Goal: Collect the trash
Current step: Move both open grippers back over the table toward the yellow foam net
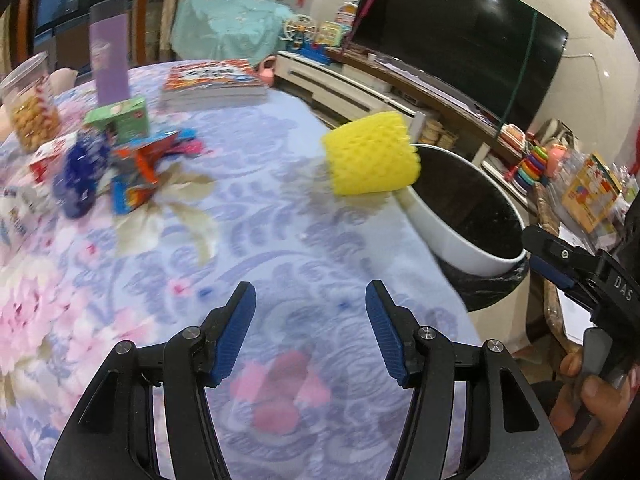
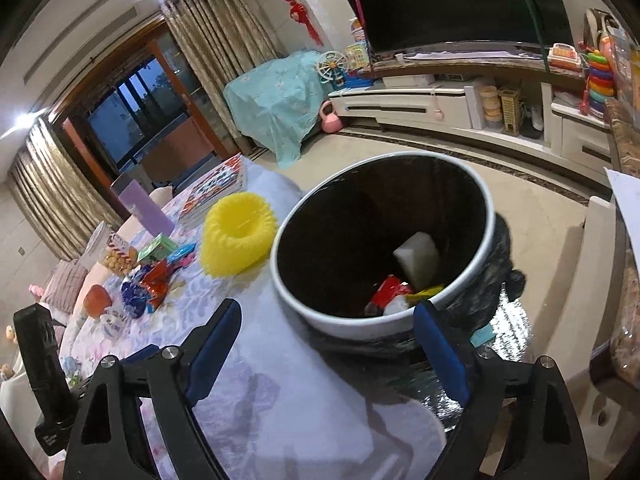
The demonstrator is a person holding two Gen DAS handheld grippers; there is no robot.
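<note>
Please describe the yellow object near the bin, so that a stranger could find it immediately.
Find the round white waste bin with the black liner beside the floral-clothed table. At the table edge closest to it lies a bright yellow foam-net sleeve, a short open tube. Unlike the flat printed wrappers farther along, it is plain and bumpy.

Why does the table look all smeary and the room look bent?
Left wrist view: motion blur smears the flowery tablecloth and yellow foam net. Right wrist view: the fisheye lens bends the TV cabinet and curtains; the trash bin rim looks slightly blurred.
</note>
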